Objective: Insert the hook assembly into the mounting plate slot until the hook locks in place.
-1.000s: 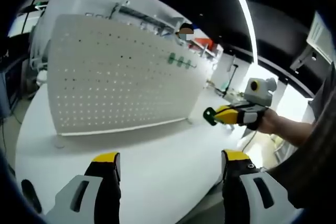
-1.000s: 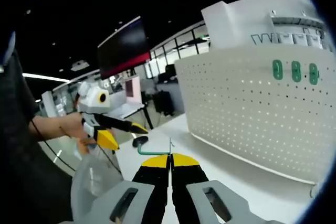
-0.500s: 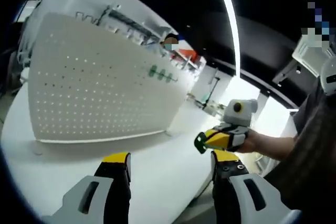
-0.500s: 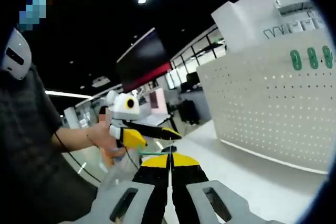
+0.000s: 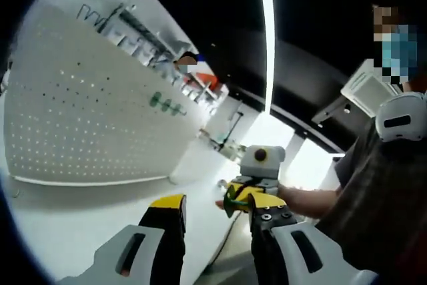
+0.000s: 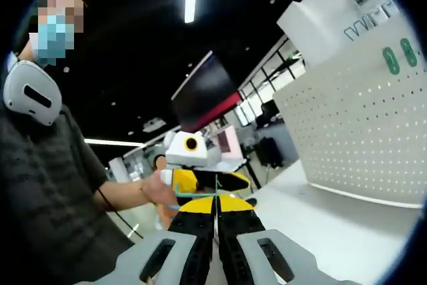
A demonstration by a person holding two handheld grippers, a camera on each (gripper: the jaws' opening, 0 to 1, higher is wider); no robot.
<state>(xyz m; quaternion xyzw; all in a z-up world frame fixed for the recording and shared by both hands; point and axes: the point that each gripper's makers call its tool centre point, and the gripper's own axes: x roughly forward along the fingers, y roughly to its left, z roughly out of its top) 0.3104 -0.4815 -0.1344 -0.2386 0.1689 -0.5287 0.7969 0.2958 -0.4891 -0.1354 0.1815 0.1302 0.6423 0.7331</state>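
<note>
The white pegboard mounting plate (image 5: pixel 80 118) stands upright on the white table (image 5: pixel 60 231), with three green pieces (image 5: pixel 167 104) hooked high on it. My left gripper (image 5: pixel 217 203) is open with nothing between its yellow-tipped jaws. Just past its right jaw is my right gripper (image 5: pixel 235 198), shut on a thin green hook (image 5: pixel 230 199). In the right gripper view the right gripper (image 6: pixel 215 203) pinches the green hook (image 6: pixel 197 193) at its tips. The left gripper (image 6: pixel 239 182) hovers right behind it. The pegboard (image 6: pixel 360 138) is off to the right, well away from both.
A person in a dark checked shirt (image 6: pixel 47 185) with a white headset holds both grippers off the table's edge. A hand (image 6: pixel 157 191) grips the left tool. Ceiling light strips (image 5: pixel 265 38) and office desks (image 6: pixel 267 151) lie behind.
Both views have swung away from the pegboard toward the person. The right gripper with the hook has come in from the right and now sits close to the left gripper's right jaw.
</note>
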